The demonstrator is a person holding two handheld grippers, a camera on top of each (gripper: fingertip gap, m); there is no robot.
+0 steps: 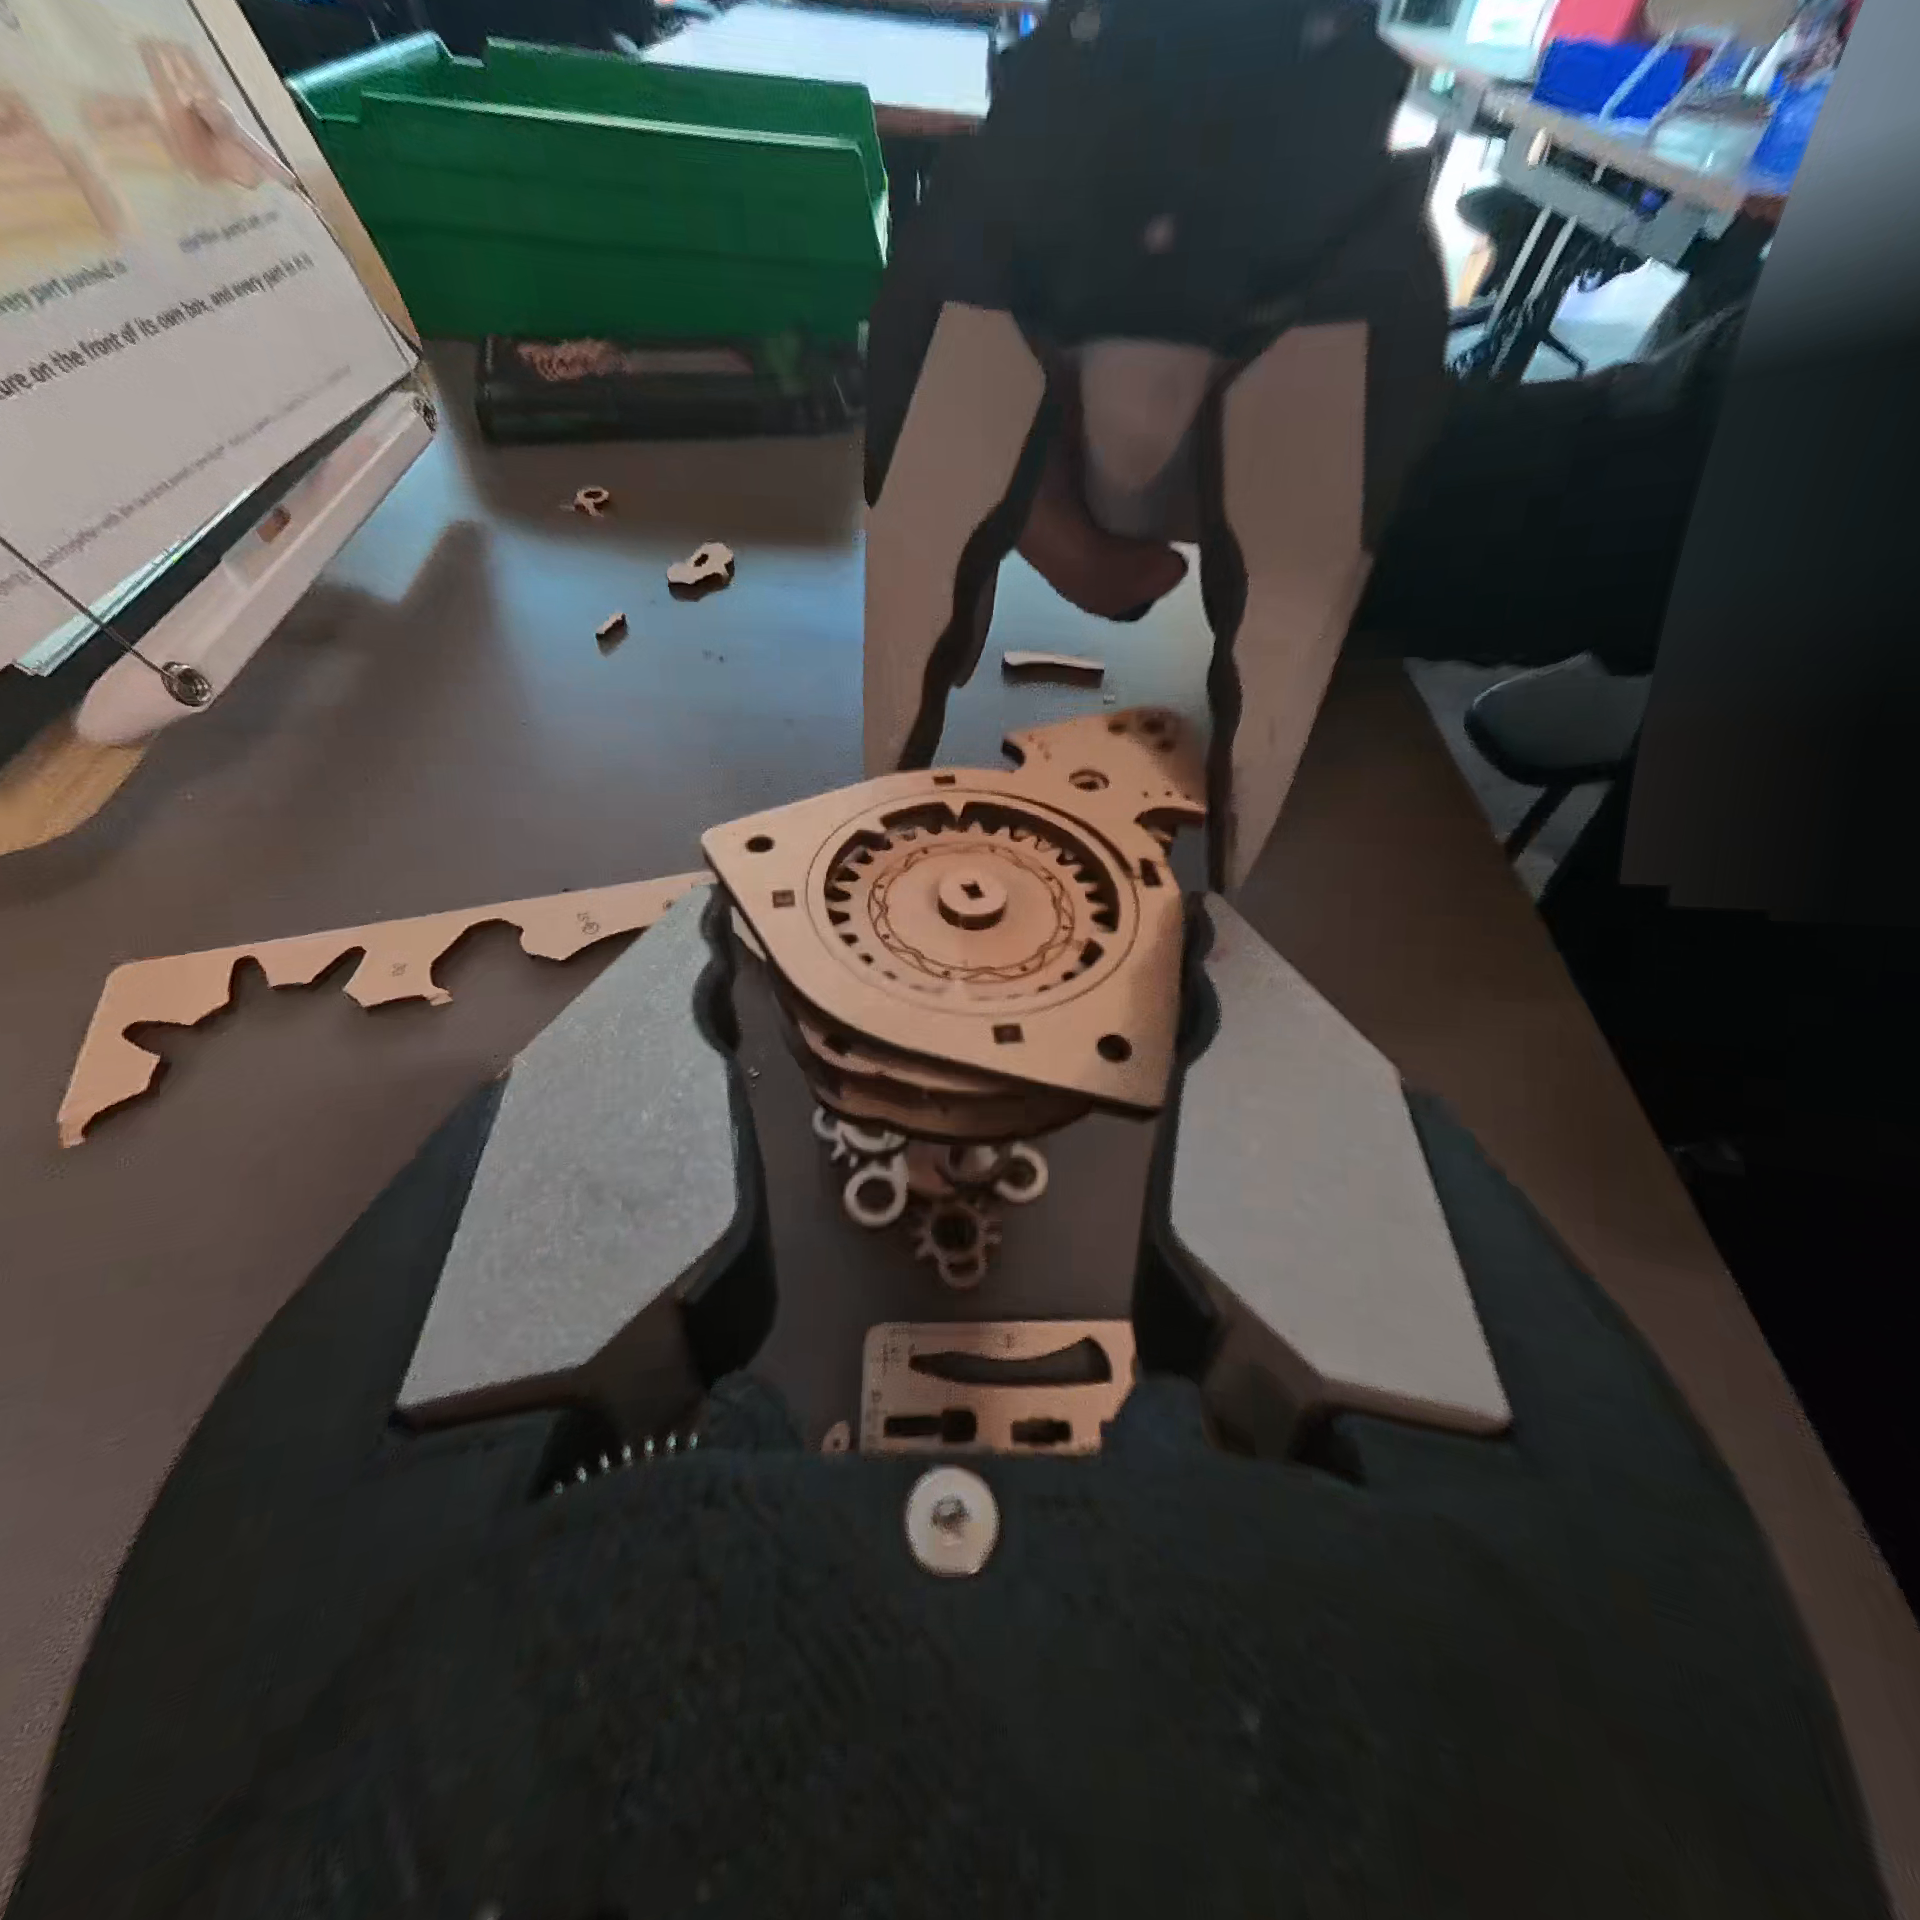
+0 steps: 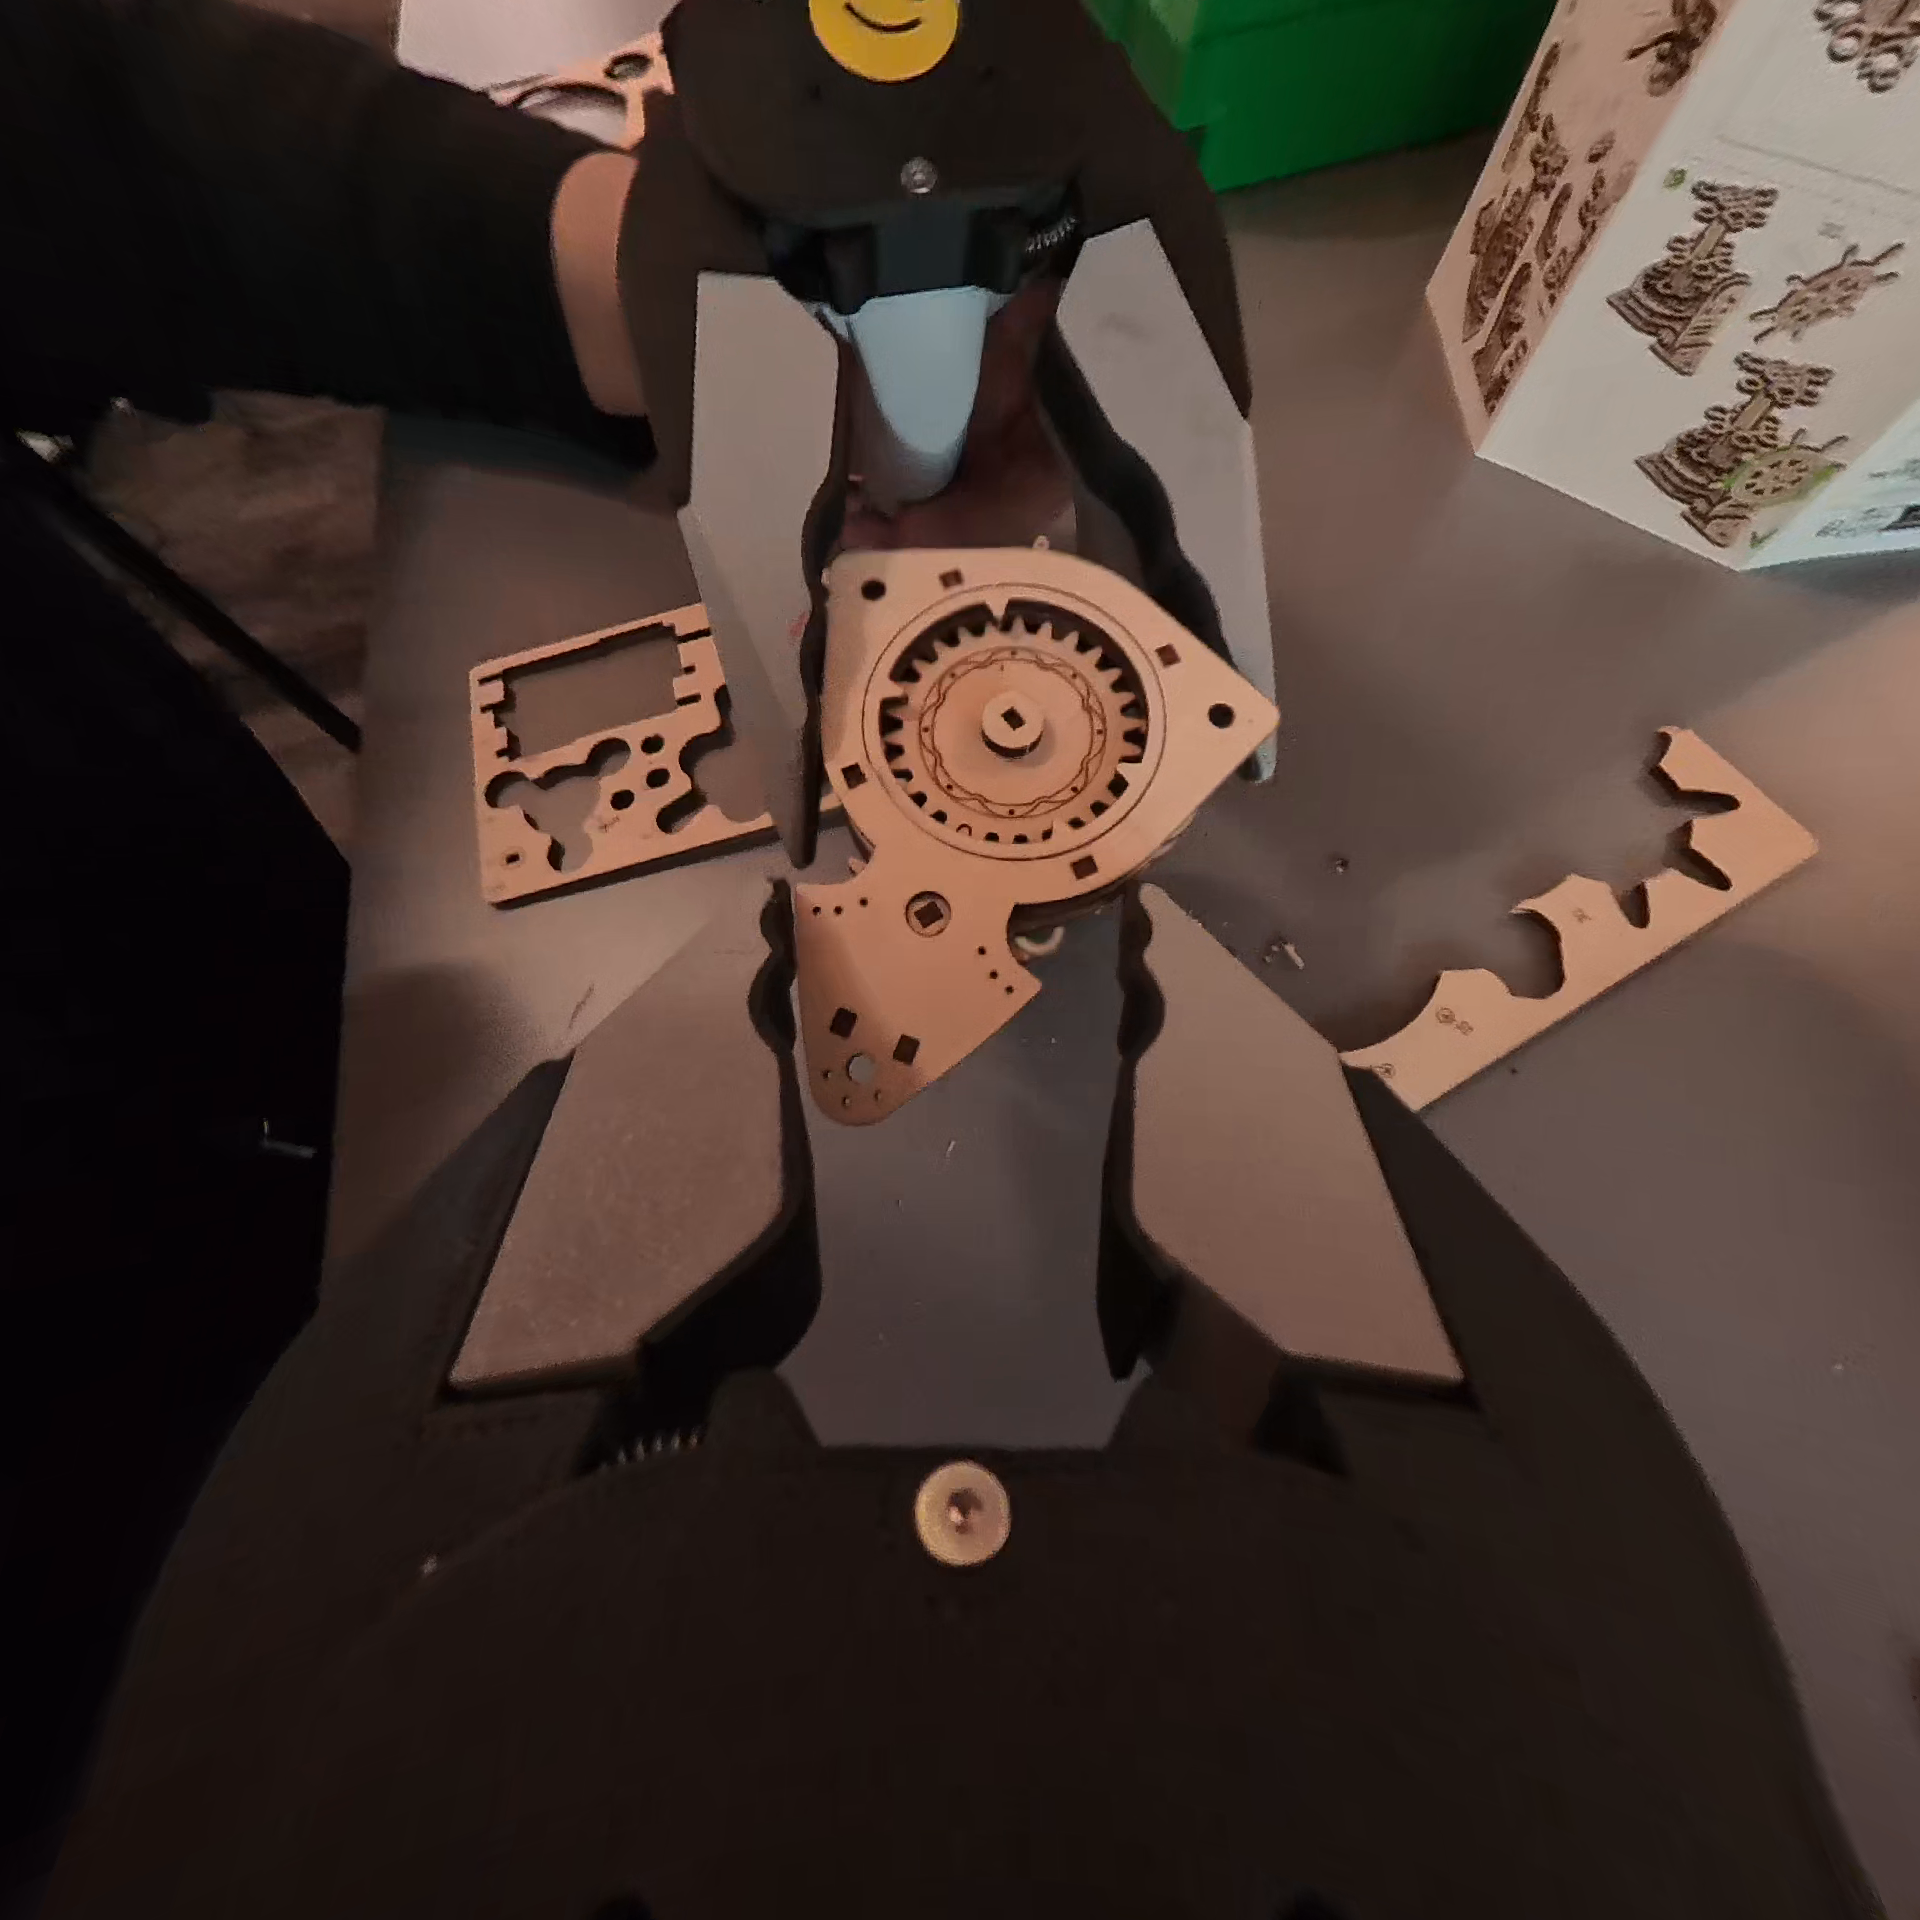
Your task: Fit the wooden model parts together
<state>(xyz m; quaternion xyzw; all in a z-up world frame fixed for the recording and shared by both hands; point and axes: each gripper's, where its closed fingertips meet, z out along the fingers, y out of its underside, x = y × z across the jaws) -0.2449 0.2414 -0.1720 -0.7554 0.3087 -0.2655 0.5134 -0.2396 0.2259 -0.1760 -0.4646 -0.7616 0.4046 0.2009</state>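
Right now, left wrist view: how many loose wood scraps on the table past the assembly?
4. Three small pale wooden scraps cluster farther back, left; one curved wooden sliver lies just behind the layered wooden gear assembly. More may be hidden.

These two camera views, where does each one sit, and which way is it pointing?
Left wrist view: sits on the left tongs, looking forward and down along their fingers at the wooden gear assembly they clamp; the right tongs face it.
Right wrist view: sits on the right tongs, looking down on the table; a dark sleeve shows.
Shared: both see the gear assembly, the notched offcut and the opposite tongs.
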